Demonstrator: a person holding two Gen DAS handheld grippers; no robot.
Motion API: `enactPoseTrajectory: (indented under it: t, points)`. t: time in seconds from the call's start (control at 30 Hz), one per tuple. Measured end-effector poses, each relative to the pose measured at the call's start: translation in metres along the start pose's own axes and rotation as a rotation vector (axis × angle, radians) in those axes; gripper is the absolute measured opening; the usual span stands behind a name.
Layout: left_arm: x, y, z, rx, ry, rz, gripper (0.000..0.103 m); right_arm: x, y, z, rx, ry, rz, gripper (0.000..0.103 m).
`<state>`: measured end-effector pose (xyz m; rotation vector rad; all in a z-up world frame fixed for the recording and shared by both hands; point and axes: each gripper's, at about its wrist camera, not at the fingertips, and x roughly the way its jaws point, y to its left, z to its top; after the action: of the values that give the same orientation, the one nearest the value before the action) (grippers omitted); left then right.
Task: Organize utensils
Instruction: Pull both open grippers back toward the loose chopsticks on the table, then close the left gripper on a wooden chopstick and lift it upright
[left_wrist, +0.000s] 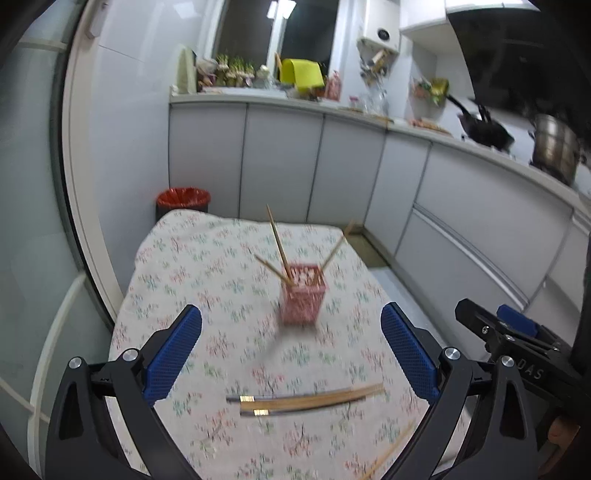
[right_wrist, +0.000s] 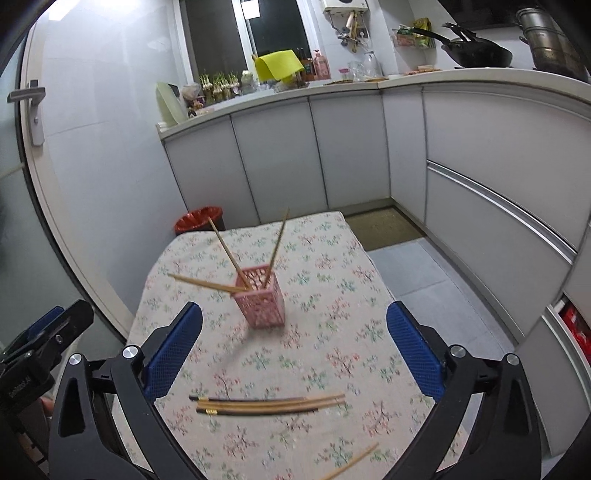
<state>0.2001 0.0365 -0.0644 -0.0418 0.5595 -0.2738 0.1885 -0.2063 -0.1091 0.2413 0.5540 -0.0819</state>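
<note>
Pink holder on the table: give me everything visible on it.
The pink square lattice-walled plastic holder stands upright on the floral tablecloth, near the table's middle. Its top is open. Three light wooden chopsticks stick out of it, splayed in different directions, leaning on the rim. Nothing else touches it; neither gripper is near its walls. Slightly blurred, so the cut-out pattern is unclear.

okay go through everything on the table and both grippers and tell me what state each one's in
Pink holder: upright on the tablecloth, three chopsticks leaning out of it.
Chopstick bundle: lying flat, not yet in the holder.
Stray chopstick: lying flat by the near edge.
Left hand-held gripper: open, empty.
Right hand-held gripper: open, empty.
Red bin: on the floor, lined.
</note>
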Motion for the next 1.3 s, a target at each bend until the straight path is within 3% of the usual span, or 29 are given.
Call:
enactPoseTrajectory:
  t: [0.23, 0.4, 0.53, 0.6, 0.67, 0.73, 0.77, 0.93, 1.03, 1.17, 1.27, 1.3]
  points:
    - [-0.014, -0.019, -0.025, 0.034, -0.003, 0.035, 0.095, -0.035, -0.006, -0.037, -0.044, -0.031, -0.154, 0.096]
    - [-0.019, -0.029, -0.035, 0.078, 0.005, 0.058, 0.095, -0.055, -0.019, -0.049, -0.014, -0.048, -0.208, 0.096]
    - [-0.012, -0.035, -0.040, 0.118, 0.068, 0.038, 0.095, -0.063, -0.037, -0.058, 0.015, -0.046, -0.249, 0.096]
    - [-0.001, -0.042, -0.045, 0.160, 0.136, 0.005, 0.095, -0.066, -0.051, -0.062, 0.066, -0.016, -0.250, 0.096]
    - [0.018, -0.050, -0.051, 0.214, 0.260, -0.055, 0.095, -0.068, -0.063, -0.068, 0.109, 0.017, -0.250, 0.096]
    - [0.049, -0.062, -0.063, 0.257, 0.471, -0.172, 0.095, -0.068, -0.076, -0.076, 0.143, 0.054, -0.259, 0.096]
    - [0.060, -0.066, -0.068, 0.275, 0.531, -0.195, 0.095, -0.069, -0.081, -0.079, 0.154, 0.065, -0.266, 0.096]
    - [0.112, -0.102, -0.089, 0.342, 0.719, -0.307, 0.095, -0.075, -0.109, -0.094, 0.245, 0.106, -0.278, 0.096]
    - [0.137, -0.134, -0.111, 0.430, 0.804, -0.319, 0.093, -0.078, -0.123, -0.098, 0.285, 0.109, -0.284, 0.096]
    - [0.165, -0.167, -0.140, 0.528, 0.919, -0.319, 0.070, -0.085, -0.136, -0.099, 0.328, 0.099, -0.279, 0.096]
    - [0.177, -0.176, -0.151, 0.560, 0.958, -0.325, 0.057, -0.091, -0.142, -0.100, 0.344, 0.093, -0.281, 0.096]
    - [0.180, -0.178, -0.155, 0.578, 0.968, -0.324, 0.049, -0.092, -0.143, -0.100, 0.347, 0.094, -0.282, 0.096]
